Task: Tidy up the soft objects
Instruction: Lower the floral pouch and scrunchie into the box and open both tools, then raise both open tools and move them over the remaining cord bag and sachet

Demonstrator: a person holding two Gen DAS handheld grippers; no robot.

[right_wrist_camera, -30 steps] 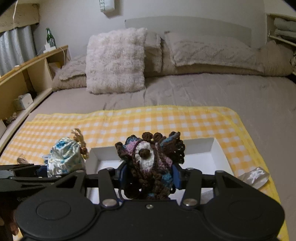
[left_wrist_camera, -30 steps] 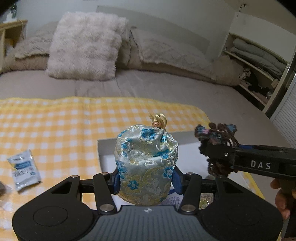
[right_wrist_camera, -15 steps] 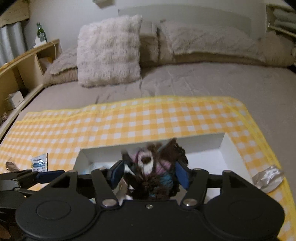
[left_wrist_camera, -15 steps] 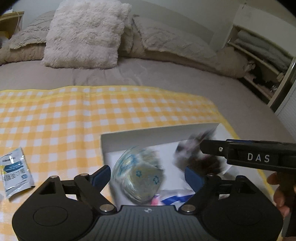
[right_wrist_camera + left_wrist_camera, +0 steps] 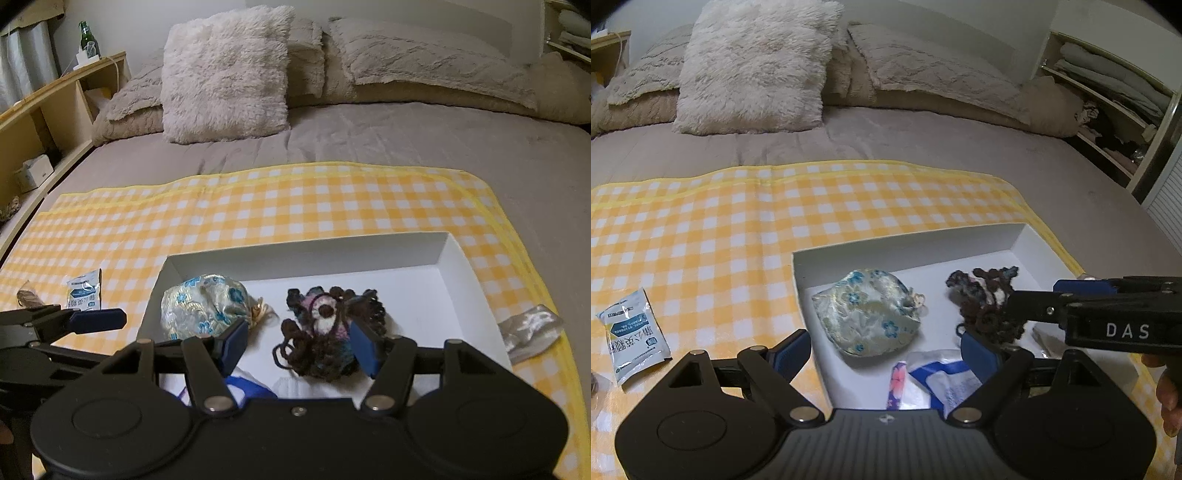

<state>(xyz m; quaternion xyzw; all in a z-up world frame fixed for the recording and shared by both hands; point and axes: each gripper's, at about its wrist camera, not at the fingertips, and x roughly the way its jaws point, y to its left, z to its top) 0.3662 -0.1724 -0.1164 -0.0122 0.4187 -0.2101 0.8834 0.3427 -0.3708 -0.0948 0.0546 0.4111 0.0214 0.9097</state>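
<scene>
While both hand-held grippers gape apart, white box holding brocade pouch, crocheted doll

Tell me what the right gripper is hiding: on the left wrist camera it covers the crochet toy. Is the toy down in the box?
Observer: Yes. The right wrist view shows the crochet toy lying on the floor of the white box. The right gripper has just been opening, and one pad stands clear of the toy.
Operator: Anything loose beyond the box on that side?
Observer: A crumpled silver wrapper lies on the checked cloth beside the box's right wall.
</scene>
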